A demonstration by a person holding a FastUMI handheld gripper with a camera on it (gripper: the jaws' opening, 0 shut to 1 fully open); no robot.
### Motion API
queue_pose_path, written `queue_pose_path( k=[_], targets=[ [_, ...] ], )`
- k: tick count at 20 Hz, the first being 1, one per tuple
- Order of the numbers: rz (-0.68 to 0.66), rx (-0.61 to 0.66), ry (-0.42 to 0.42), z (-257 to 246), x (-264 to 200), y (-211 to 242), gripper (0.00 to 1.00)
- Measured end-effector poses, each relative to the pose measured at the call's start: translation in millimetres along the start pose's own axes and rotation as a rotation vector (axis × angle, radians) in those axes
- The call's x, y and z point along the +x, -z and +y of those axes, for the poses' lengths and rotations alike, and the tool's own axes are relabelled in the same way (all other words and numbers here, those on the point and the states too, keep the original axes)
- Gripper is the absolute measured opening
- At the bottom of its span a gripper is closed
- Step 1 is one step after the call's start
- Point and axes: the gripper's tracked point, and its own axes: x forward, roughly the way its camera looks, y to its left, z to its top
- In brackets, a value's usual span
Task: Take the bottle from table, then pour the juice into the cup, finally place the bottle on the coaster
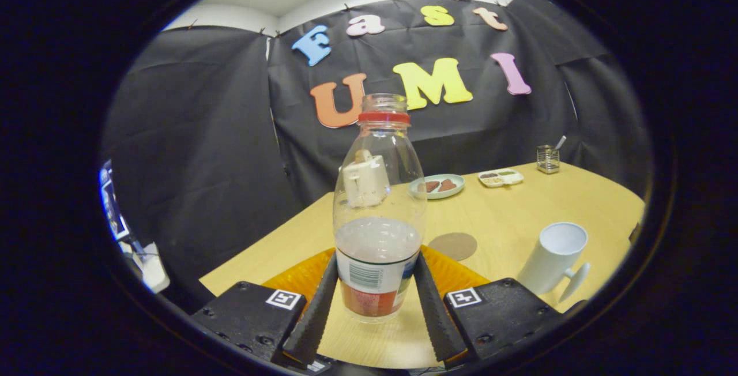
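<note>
My gripper (376, 292) holds the bottle (377, 214), both fingers (316, 307) pressed to its lower sides at the label. The bottle stands upright between them, cap off, a red ring at the neck. The liquid inside is pale and hard to read; its level sits just above the label. The bottle's base is clear and I cannot tell whether it touches the table (507, 214).

Landmark: the bottle. Left of it, at the table's edge, some white and blue gear, cut off, not identifiable. Behind its base an orange mat (294, 278), mostly hidden by fingers and bottle. A white object shows through the clear wall, distorted. Just right, beyond the fingers, the round coaster (453, 245). Further back right, a plate (438, 185) with brown pieces, then a small tray (500, 177), then a glass holder (548, 158); contents too small to tell. Near right, the white cup (553, 258), handle toward me.
</note>
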Motion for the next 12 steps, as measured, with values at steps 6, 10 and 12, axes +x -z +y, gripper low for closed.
queue_pose_path(
  k=[6,10,12],
  targets=[
    [0.020,0.123,0.013,-19,-3,-7,0.77],
    [0.022,0.287,-0.020,-20,-4,-1,0.77],
    [0.022,0.394,-0.039,-22,-3,1,0.77]
  ],
)
